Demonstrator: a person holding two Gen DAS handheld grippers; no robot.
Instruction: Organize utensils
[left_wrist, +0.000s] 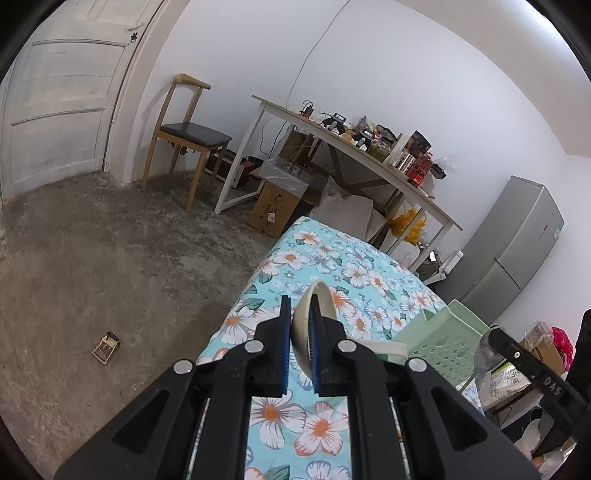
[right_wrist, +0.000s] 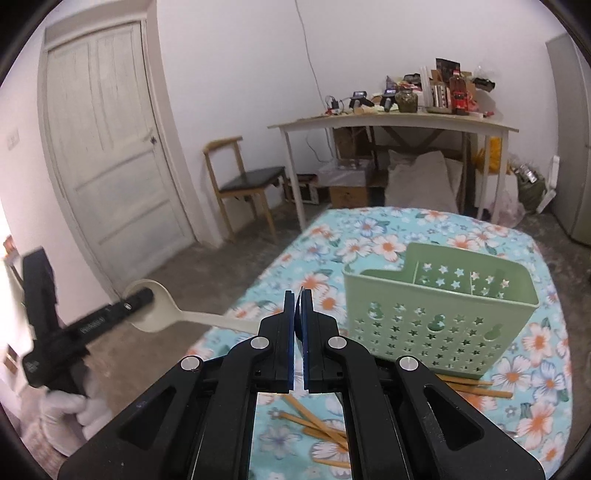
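Here the left tool (left_wrist: 300, 314) is nearly closed, jaws clamped on the bowl of a cream ladle (left_wrist: 308, 325), which sits edge-on between the blue pads with its rim poking up past the tips. From the right wrist view that same ladle's bowl (right_wrist: 155, 306) is pinched by the left tool (right_wrist: 142, 295), out to the left of the right tool, its handle running back toward the right tool's body; a white-gloved hand (right_wrist: 79, 410) grips the left tool from below. The right tool (right_wrist: 299, 306) is shut tight on a thin dark metal utensil (right_wrist: 300, 325), seen edge-on between the pads; what kind it is cannot be told. Just ahead and right of the right tool stands the green utensil basket (right_wrist: 439, 317), upright on the floral table (right_wrist: 388, 236), its divided compartments open on top. Below the right tool's tips, several wooden chopsticks (right_wrist: 317, 424) lie loose on the cloth, some touching the basket's base. In the left view the basket (left_wrist: 450, 339) sits right of the left tool, with the right tool (left_wrist: 517, 354) beyond it.
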